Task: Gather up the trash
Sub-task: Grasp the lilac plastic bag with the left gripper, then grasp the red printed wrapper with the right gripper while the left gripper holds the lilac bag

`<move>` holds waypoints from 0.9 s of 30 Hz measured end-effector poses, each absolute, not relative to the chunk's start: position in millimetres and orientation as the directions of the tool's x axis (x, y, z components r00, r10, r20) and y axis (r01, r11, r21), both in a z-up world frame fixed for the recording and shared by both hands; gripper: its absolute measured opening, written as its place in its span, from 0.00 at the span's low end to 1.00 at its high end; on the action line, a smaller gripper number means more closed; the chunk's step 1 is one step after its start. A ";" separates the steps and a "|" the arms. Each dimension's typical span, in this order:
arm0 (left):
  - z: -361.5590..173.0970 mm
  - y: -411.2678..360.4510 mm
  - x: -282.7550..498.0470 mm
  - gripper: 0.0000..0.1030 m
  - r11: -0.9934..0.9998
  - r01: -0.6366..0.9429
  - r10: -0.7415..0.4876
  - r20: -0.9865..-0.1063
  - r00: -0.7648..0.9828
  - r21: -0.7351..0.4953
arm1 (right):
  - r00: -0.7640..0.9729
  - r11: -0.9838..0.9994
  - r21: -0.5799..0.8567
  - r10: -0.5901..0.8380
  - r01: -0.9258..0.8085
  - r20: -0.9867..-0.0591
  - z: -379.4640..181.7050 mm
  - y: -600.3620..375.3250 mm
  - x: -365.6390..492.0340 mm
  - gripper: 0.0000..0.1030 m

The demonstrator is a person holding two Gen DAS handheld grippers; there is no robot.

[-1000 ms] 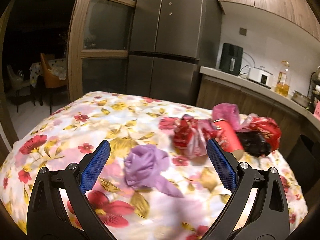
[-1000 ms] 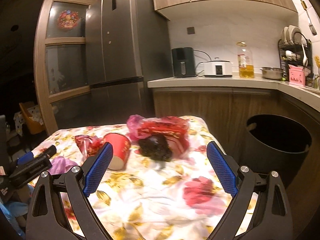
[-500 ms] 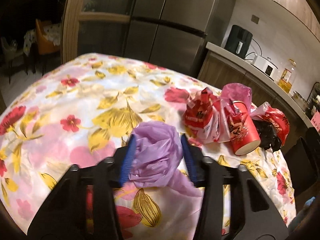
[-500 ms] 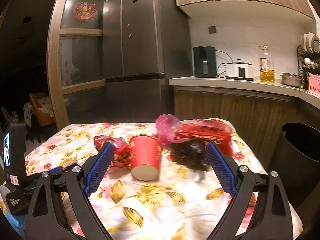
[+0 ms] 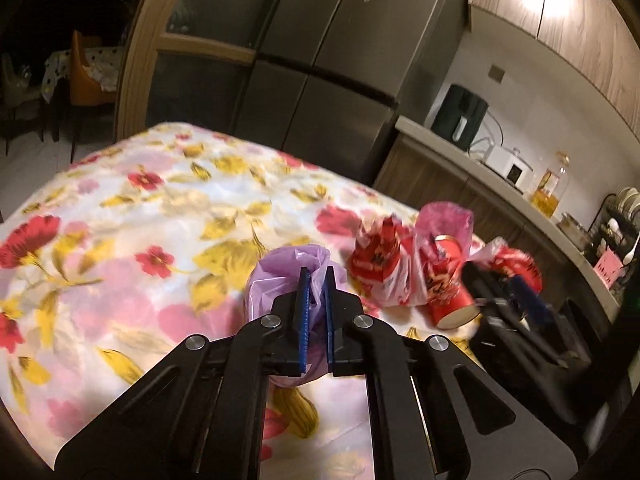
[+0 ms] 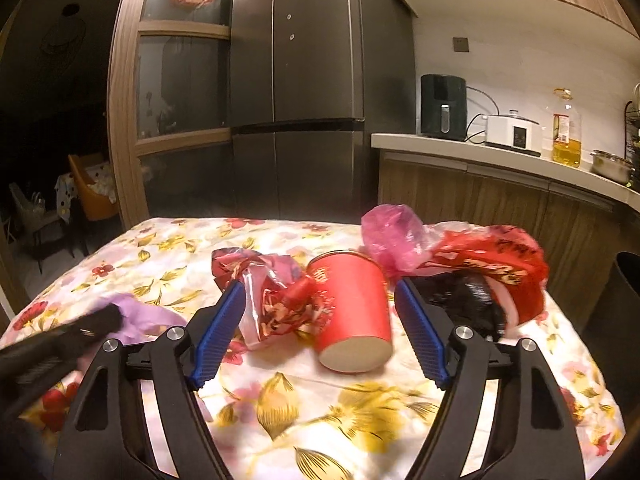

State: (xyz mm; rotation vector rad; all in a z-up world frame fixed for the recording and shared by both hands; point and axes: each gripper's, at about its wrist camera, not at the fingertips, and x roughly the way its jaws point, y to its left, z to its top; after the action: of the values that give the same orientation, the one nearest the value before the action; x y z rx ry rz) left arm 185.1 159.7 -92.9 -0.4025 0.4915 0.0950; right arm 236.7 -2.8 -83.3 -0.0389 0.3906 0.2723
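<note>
The left gripper (image 5: pixel 315 276) has its fingers clamped on the purple bag (image 5: pixel 280 276) at 9 o'clock on the table (image 6: pixel 360 432). The right gripper (image 6: pixel 320 300), fingers apart and just closing, surrounds the lying red cup (image 6: pixel 352 316) at center without touching it.

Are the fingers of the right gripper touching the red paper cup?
Apart. In the right wrist view, the right gripper has its fingers on either side of the red paper cup, with tablecloth visible between each and the cup.
</note>
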 end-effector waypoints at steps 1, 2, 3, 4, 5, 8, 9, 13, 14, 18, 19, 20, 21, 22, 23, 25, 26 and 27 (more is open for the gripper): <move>-90.1 161.8 182.2 0.05 0.916 -0.183 -0.006 -0.469 0.883 -0.357 | 0.885 0.963 0.014 0.254 -0.270 -0.389 -85.4 0.7 241.1 0.73; -87.7 162.9 180.1 0.05 0.915 -0.181 -0.006 -0.462 0.887 -0.359 | 0.882 0.962 0.014 0.255 -0.272 -0.397 -87.3 2.7 244.4 0.73; -84.9 163.6 177.9 0.05 0.916 -0.178 -0.006 -0.455 0.890 -0.360 | 0.879 0.962 0.014 0.255 -0.273 -0.403 -89.1 4.1 246.9 0.72; -82.7 163.9 176.2 0.05 0.917 -0.174 -0.005 -0.448 0.894 -0.359 | 0.876 0.961 0.014 0.256 -0.275 -0.410 -90.4 5.6 249.9 0.72; -80.3 163.4 174.2 0.05 0.919 -0.172 -0.003 -0.441 0.897 -0.355 | 0.872 0.961 0.014 0.256 -0.275 -0.417 -91.8 7.1 252.9 0.72; -75.6 162.0 172.4 0.05 0.925 -0.161 -0.004 -0.430 0.903 -0.345 | 0.858 0.959 0.025 0.264 -0.282 -0.442 -95.1 8.2 260.7 0.69; -75.6 162.0 172.4 0.05 0.926 -0.158 -0.005 -0.429 0.903 -0.344 | 0.852 0.958 0.029 0.267 -0.284 -0.451 -96.7 8.0 262.5 0.66; -75.0 161.0 173.0 0.05 0.927 -0.147 -0.016 -0.429 0.903 -0.344 | 0.839 0.952 0.032 0.285 -0.305 -0.463 -99.2 9.5 264.9 0.61; -75.0 160.8 173.1 0.05 0.928 -0.146 -0.017 -0.430 0.903 -0.343 | 0.837 0.949 0.028 0.289 -0.313 -0.464 -99.3 10.2 264.6 0.58; -75.6 160.6 173.1 0.05 0.927 -0.145 -0.020 -0.434 0.901 -0.345 | 0.831 0.943 0.013 0.299 -0.333 -0.470 -100.9 15.7 264.0 0.53; -75.6 160.8 173.0 0.05 0.927 -0.146 -0.021 -0.435 0.900 -0.346 | 0.829 0.942 0.012 0.301 -0.336 -0.472 -101.1 16.5 264.4 0.52; -75.3 160.7 172.4 0.05 0.927 -0.146 -0.020 -0.434 0.901 -0.346 | 0.826 0.940 0.012 0.306 -0.341 -0.473 -101.0 17.1 264.3 0.50; -75.3 160.8 171.5 0.05 0.927 -0.146 -0.021 -0.434 0.901 -0.347 | 0.824 0.938 0.011 0.310 -0.346 -0.474 -100.9 17.4 264.1 0.47; -75.4 160.7 171.9 0.05 0.927 -0.145 -0.021 -0.433 0.901 -0.346 | 0.821 0.936 0.011 0.314 -0.352 -0.476 -100.9 17.9 264.2 0.46; -75.5 160.6 172.1 0.05 0.927 -0.143 -0.022 -0.434 0.901 -0.346 | 0.818 0.934 0.012 0.319 -0.358 -0.479 -101.0 18.6 264.4 0.44; -75.4 159.9 171.9 0.05 0.929 -0.141 -0.024 -0.435 0.900 -0.343 | 0.810 0.927 0.013 0.333 -0.374 -0.483 -101.1 21.2 265.1 0.40; -75.7 159.3 172.4 0.05 0.929 -0.138 -0.026 -0.435 0.900 -0.342 | 0.807 0.926 0.012 0.336 -0.378 -0.485 -101.1 22.0 265.6 0.39; -75.9 159.0 172.3 0.05 0.930 -0.135 -0.029 -0.435 0.900 -0.342 | 0.803 0.923 0.014 0.343 -0.386 -0.487 -101.4 22.8 266.0 0.36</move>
State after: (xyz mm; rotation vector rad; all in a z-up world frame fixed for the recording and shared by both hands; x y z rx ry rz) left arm 172.3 159.0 -75.9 -0.3758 0.4506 0.0564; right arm 266.0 22.8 -101.4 -0.0873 0.5043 0.3909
